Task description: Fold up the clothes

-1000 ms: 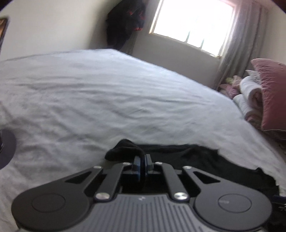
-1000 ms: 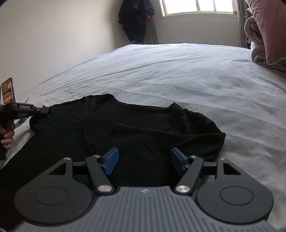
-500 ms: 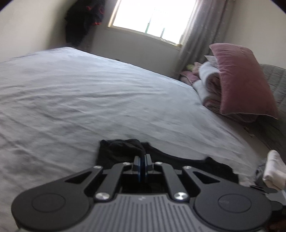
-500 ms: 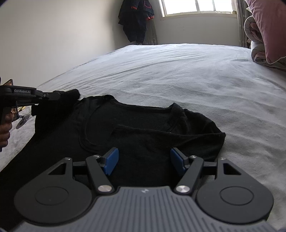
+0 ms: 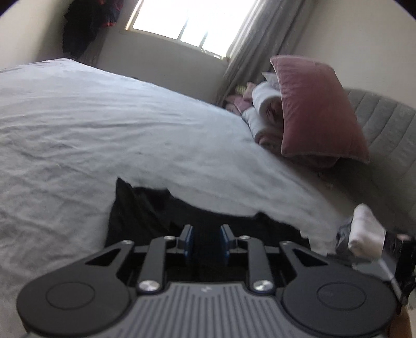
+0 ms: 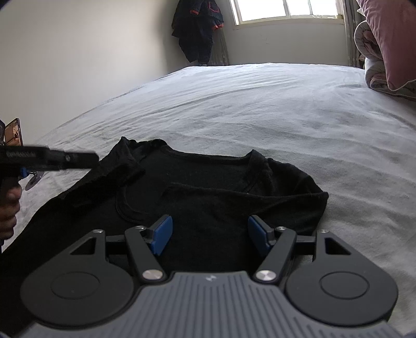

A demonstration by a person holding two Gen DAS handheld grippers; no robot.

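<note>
My left claw is opening, its blue pads a narrow gap apart with nothing pinched between them; the black shirt lies just beyond and beneath the tips. My right claw stands wide open above the shirt's body, gripping nothing. The shirt is spread flat near the bed's near edge, neckline facing the far side, one sleeve folded across the chest and the other side doubled over in a strip. From the right wrist view I see the left claw's arm reaching in at the left edge, a hand below it, both blurred. The bed carries a creased pale grey sheet. At its right side a pink pillow leans on rolled bedding against a grey padded headboard. Behind the bed are a bright window, curtains and dark clothes hanging in the corner. The shirt's lower part is cut off by the claw bodies.
</note>
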